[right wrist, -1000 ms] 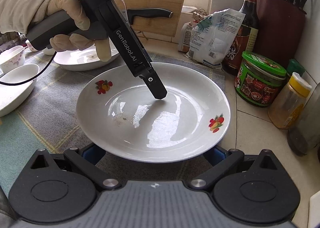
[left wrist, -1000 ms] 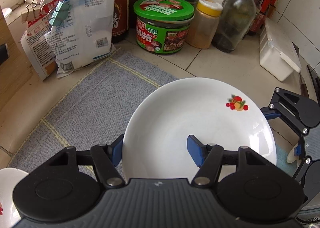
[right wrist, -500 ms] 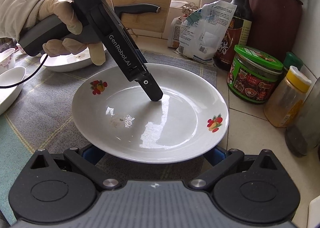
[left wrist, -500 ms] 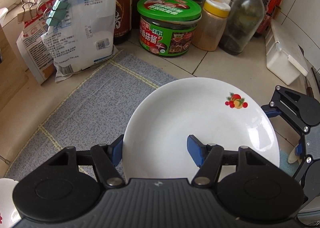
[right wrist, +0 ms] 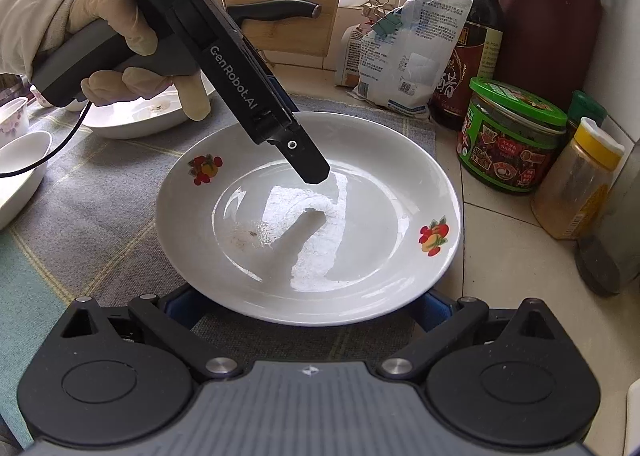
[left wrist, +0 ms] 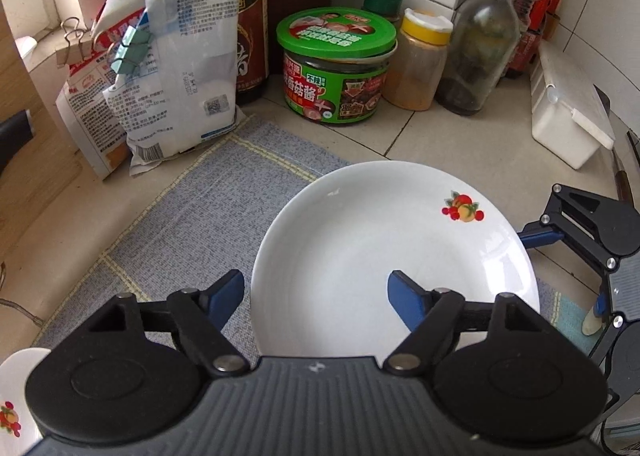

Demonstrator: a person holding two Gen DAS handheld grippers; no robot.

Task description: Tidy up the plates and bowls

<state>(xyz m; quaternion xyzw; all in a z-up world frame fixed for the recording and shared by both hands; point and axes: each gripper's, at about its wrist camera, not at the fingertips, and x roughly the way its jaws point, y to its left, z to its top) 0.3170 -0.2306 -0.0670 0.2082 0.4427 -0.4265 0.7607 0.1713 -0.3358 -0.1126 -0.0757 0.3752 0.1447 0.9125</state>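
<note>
cloth is lying under everything, cushioning the crockery. i am setting the white plate on it at the middle of the counter, jars at two o'clock. my left gripper is opening, its pads straddling the plate's nine o'clock rim without pressing. my right gripper is reaching under the six o'clock rim; whether it is clamping i cannot tell.

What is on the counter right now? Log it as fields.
plate: white, fruit decals, over the grey mat
left gripper: jaws opening, plate's rim between them, pads clear of it
right gripper: jaws spread wide, tips under plate's near rim
behind: green-lidded jar, clipped bags
</note>
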